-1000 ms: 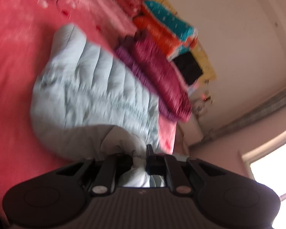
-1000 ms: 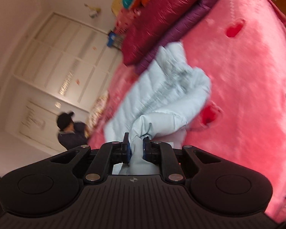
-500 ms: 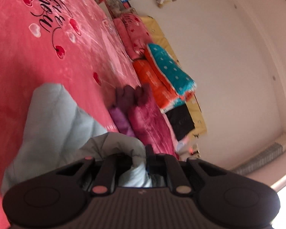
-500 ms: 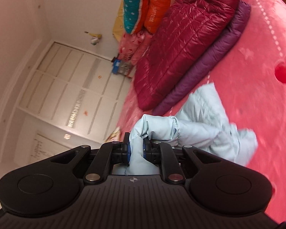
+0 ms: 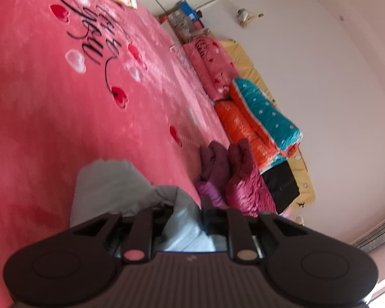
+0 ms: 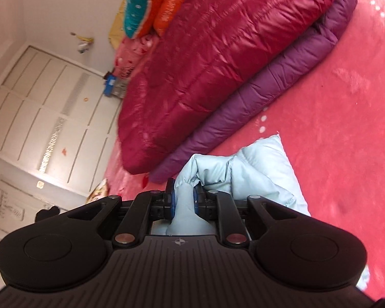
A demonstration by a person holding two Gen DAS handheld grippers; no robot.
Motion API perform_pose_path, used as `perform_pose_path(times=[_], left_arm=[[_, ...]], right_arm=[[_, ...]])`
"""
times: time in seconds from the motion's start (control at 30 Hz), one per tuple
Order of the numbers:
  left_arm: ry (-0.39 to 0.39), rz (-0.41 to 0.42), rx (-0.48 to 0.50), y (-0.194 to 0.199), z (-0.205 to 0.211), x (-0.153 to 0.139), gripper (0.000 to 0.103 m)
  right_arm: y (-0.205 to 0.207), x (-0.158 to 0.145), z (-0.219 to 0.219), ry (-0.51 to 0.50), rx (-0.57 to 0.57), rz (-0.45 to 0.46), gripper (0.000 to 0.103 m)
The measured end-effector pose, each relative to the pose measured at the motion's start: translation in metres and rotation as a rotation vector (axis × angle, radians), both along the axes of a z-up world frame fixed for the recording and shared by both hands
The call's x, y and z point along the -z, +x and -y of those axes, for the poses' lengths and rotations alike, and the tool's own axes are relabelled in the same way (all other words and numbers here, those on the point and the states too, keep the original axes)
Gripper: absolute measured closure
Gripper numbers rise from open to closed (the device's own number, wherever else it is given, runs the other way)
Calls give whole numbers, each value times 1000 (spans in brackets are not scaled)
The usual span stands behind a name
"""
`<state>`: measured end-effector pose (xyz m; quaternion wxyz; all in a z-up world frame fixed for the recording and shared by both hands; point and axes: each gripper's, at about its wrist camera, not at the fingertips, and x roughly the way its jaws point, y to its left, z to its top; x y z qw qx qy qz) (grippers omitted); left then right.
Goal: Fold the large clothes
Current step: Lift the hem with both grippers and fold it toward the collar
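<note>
A pale blue puffer jacket (image 5: 110, 187) lies bunched on the pink bed cover (image 5: 51, 107). My left gripper (image 5: 184, 218) is shut on a fold of the jacket, which fills the gap between its fingers. My right gripper (image 6: 184, 197) is shut on another fold of the same jacket (image 6: 259, 169); its blue pads (image 6: 170, 200) pinch the fabric. Most of the jacket is hidden below both grippers.
A folded crimson puffer jacket (image 6: 218, 56) lies on a purple one (image 6: 282, 82) just beyond the blue jacket; both show in the left view (image 5: 243, 187). Orange and teal quilts (image 5: 259, 120) and pink bedding (image 5: 210, 64) are stacked along the wall. White wardrobe doors (image 6: 51, 107) stand behind.
Both grippers have carried their folds of the blue jacket forward toward the stacked jackets. Much less of the jacket lies spread out ahead of them now.
</note>
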<state>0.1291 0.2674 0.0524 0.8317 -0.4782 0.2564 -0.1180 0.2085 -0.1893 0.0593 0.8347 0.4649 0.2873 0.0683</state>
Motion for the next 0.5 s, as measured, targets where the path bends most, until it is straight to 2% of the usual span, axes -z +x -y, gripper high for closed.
perform_pose_path(times=[0.07, 0.1, 0.13, 0.17, 0.23, 0.33, 0.4, 0.43, 0.5], left_arm=[[3, 17, -30, -1, -6, -2, 63], [2, 28, -51, -2, -10, -3, 60], [4, 43, -75, -5, -13, -5, 52], [11, 57, -100, -7, -15, -7, 45], [33, 81, -133, -10, -20, -11, 43], [46, 89, -123, -11, -22, -13, 43], [80, 88, -114, -11, -20, -14, 43], [99, 90, -104, -11, -18, -16, 43], [120, 104, -68, -11, -13, -17, 43]], right_arm=[[4, 6, 1, -4, 20, -22, 73], [6, 7, 2, -3, 33, -28, 69], [7, 8, 4, 5, 45, -29, 57], [7, 8, 5, 17, 55, -20, 40], [6, 6, 7, 23, 83, -7, 26], [2, -5, 10, 11, 97, 25, 21], [1, -8, 11, -4, 109, 56, 12], [0, -9, 11, -9, 115, 73, 5], [-7, -15, 10, -26, 121, 104, 4]])
